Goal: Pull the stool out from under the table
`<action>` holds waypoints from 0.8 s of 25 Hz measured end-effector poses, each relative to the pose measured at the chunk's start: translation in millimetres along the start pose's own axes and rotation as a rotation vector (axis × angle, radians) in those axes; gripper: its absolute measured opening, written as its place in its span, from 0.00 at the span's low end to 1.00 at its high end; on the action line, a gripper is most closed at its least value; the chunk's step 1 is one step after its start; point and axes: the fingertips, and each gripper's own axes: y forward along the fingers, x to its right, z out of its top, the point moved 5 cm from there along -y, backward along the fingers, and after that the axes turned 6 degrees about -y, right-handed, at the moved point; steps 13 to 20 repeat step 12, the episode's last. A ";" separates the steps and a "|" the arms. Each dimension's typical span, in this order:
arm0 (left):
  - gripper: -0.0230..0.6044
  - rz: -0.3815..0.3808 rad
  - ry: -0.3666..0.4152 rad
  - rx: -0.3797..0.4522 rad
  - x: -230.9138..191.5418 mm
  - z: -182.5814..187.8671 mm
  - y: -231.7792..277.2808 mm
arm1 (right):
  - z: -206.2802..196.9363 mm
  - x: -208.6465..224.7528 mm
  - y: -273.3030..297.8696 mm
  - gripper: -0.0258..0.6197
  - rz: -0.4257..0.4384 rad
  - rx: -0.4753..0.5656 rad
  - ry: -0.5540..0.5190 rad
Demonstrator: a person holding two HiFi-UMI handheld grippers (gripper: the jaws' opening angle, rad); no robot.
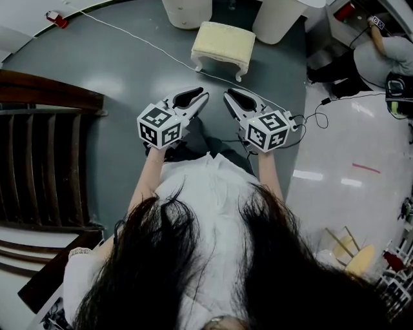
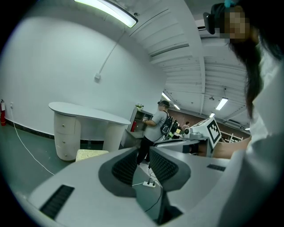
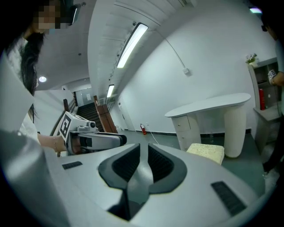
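Note:
The stool (image 1: 224, 44), cream cushion on white legs, stands on the grey floor just in front of the white table's pedestals (image 1: 187, 13). It also shows in the left gripper view as the stool (image 2: 91, 154) before the table (image 2: 88, 116), and in the right gripper view as the stool (image 3: 206, 153). My left gripper (image 1: 201, 95) and right gripper (image 1: 228, 94) are held side by side close to the body, well short of the stool. Both are shut with nothing between the jaws: left gripper (image 2: 144, 153), right gripper (image 3: 143, 150).
A white cable (image 1: 142, 40) runs across the floor past the stool, from near a red fire extinguisher (image 1: 57, 19). A wooden stair railing (image 1: 45, 148) is at the left. A person (image 2: 153, 128) stands at shelves to the right, and a power strip (image 2: 148, 184) lies on the floor.

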 end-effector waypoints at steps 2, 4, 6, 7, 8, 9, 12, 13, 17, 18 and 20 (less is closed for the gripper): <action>0.19 -0.006 0.000 -0.004 2.7 -2.1 0.2 | -1.7 -0.8 -3.3 0.15 -0.006 0.001 0.005; 0.19 -0.010 0.000 -0.009 4.0 -3.9 1.5 | -3.2 -0.3 -5.2 0.15 -0.010 0.001 0.007; 0.19 -0.011 0.000 -0.012 4.4 -4.5 1.9 | -3.6 -0.3 -5.5 0.15 -0.011 0.000 0.008; 0.19 -0.011 0.000 -0.012 4.3 -4.6 1.7 | -3.6 -0.6 -5.4 0.15 -0.011 0.001 0.008; 0.19 -0.012 0.001 -0.012 4.1 -4.6 1.4 | -3.7 -0.9 -5.4 0.15 -0.012 0.002 0.007; 0.19 -0.012 0.002 -0.013 3.7 -4.7 1.3 | -3.9 -0.9 -5.3 0.15 -0.013 0.003 0.008; 0.19 -0.012 0.005 -0.013 2.3 -4.7 1.2 | -5.2 -0.1 -5.0 0.15 -0.017 0.006 0.009; 0.19 -0.012 0.005 -0.013 2.3 -4.7 1.2 | -5.2 -0.1 -5.0 0.15 -0.017 0.006 0.009; 0.19 -0.012 0.005 -0.013 2.3 -4.7 1.2 | -5.2 -0.1 -5.0 0.15 -0.017 0.006 0.009; 0.19 -0.012 0.005 -0.013 2.3 -4.7 1.2 | -5.2 -0.1 -5.0 0.15 -0.017 0.006 0.009; 0.19 -0.012 0.005 -0.013 2.3 -4.7 1.2 | -5.2 -0.1 -5.0 0.15 -0.017 0.006 0.009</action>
